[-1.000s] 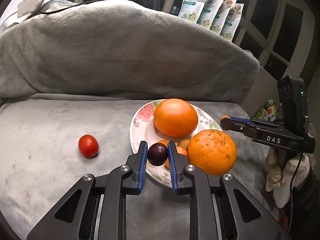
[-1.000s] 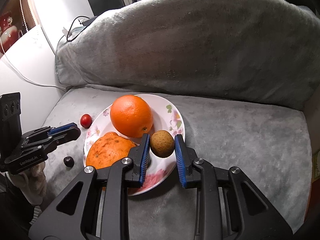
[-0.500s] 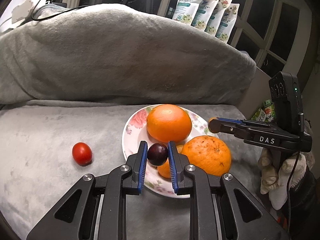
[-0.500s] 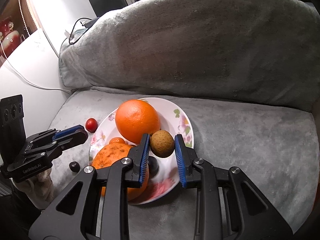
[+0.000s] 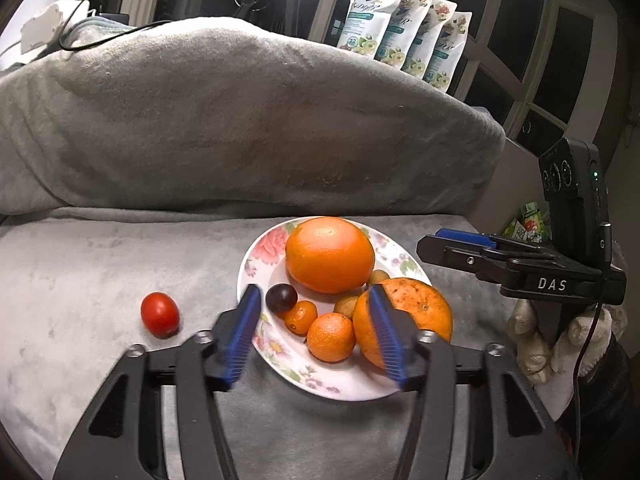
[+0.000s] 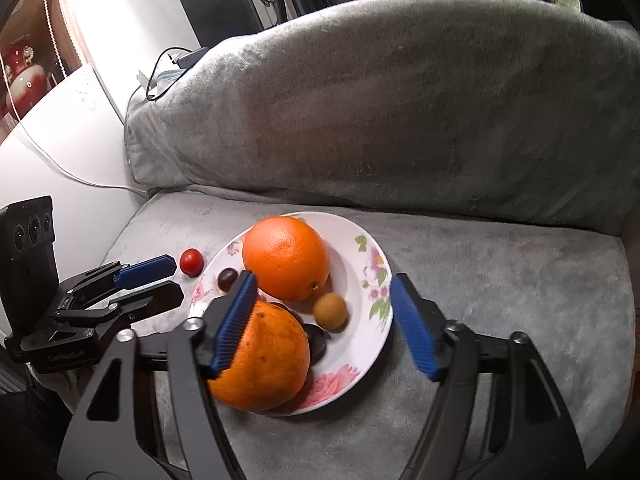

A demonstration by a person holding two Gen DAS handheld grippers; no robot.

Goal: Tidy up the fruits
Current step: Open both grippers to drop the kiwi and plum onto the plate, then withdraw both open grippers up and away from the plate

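I started at the left, where the cherry tomato [image 5: 159, 314] lay alone on the grey sofa seat [image 5: 100, 280], off the left edge of the flowered plate [image 5: 260, 248], not yet gathered. Round on soft plush, I judged it could roll away if a finger nudged it.

My left gripper [image 5: 316, 330] hung over the plate's near-left edge, its jaws opening with nothing pinched. The dark grape [image 5: 281, 298] sat on the plate just inside the left pad, beside the small kumquat [image 5: 301, 317] and the mandarin [image 5: 331, 337]. Pulling back carelessly, that pad could clip the grape and knock it over the rim.

My right gripper [image 6: 324, 324] hovered over the plate's near edge, jaws also opening and empty. The brown longan [image 6: 330, 311] rested on the plate between its pads, clear of both, against the smooth orange [image 6: 286, 258]. The rough orange [image 6: 260, 356] crowded the near rim under the left pad; I feared a bump there could tip the plate on the yielding cushion.
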